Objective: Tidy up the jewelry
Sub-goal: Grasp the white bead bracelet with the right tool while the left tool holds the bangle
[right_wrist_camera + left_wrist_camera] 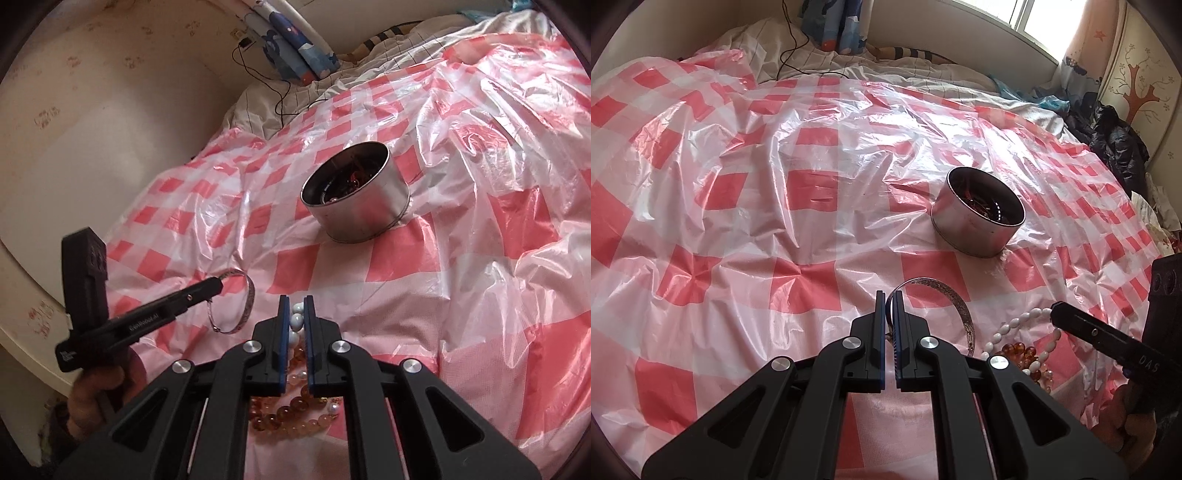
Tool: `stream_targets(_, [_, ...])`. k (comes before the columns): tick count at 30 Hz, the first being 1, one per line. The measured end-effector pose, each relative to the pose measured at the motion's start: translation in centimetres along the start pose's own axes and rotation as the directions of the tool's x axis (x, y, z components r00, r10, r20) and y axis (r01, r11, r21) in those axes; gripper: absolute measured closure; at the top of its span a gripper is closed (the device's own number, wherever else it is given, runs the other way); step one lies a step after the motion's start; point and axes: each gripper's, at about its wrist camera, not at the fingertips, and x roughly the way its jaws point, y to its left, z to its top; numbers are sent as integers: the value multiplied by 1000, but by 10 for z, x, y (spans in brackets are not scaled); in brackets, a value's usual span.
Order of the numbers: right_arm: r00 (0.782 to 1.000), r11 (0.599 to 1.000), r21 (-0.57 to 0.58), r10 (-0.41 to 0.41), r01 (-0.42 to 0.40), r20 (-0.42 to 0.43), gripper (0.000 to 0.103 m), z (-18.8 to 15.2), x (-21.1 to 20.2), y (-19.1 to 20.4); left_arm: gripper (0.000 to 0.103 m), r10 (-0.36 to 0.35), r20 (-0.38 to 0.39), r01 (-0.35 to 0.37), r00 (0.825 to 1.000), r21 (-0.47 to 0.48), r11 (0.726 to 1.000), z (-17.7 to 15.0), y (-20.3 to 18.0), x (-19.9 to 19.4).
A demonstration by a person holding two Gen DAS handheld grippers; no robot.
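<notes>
My left gripper (890, 295) is shut on the rim of a thin silver bangle (956, 301), which stands up from the sheet. In the right wrist view the left gripper (219, 285) pinches the bangle (251, 295) from the left. My right gripper (296, 306) is shut on a string of white oval beads (296, 318). Amber bead strings (288, 415) lie in a heap under it. From the left wrist view the right gripper (1055, 308) reaches into the white beads (1015, 325) and amber beads (1021, 349). A round metal tin (979, 218) (354, 195) with jewelry inside stands beyond both.
A crinkled red-and-white checked plastic sheet (738, 184) covers the bed. A black cable (280, 96) and rumpled bedding lie at the far end by the wall. Dark clothes (1115, 140) are piled at the right edge. A person's hand (96, 387) holds the left gripper.
</notes>
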Motion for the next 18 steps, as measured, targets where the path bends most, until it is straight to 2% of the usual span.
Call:
stream_targets(4, [992,990,64,123,-126,41,98,6,-12,-5,100,6,17,-7,1000,25,1000,2,-8,-3])
stream_targets(8, [985,982,90,159,-164,58,98,8,-15,-8,100,5,25,-6,1000,38,999,3,-13,-4])
stream_targets(12, [991,987,87,130,-132,31,98,8,-11,-9,100,3,31,-4,1000,39,999,5,-14,-5])
stream_targets(14, [999,997,68,47,-47,7,98,7,-8,-9,100,1,32,-2,999,36,999,5,-13,-5])
stream_targets(15, [1000,998,59,4,-3,-8,94,6,-5,-10,100,2,33,-4,999,34,999,5,-12,-5])
stream_targets(16, [998,997,54,-54,55,-24,86,6,-4,-11,100,2,33,-3,999,33,999,5,-11,-5])
stream_targets(17, [995,994,52,-95,96,-31,55,4,-3,-12,100,2,33,-3,999,33,999,5,-11,-5])
stream_targets(18, [993,992,42,-115,116,-26,44,3,-3,-11,100,2,33,-3,999,34,999,5,-11,-5])
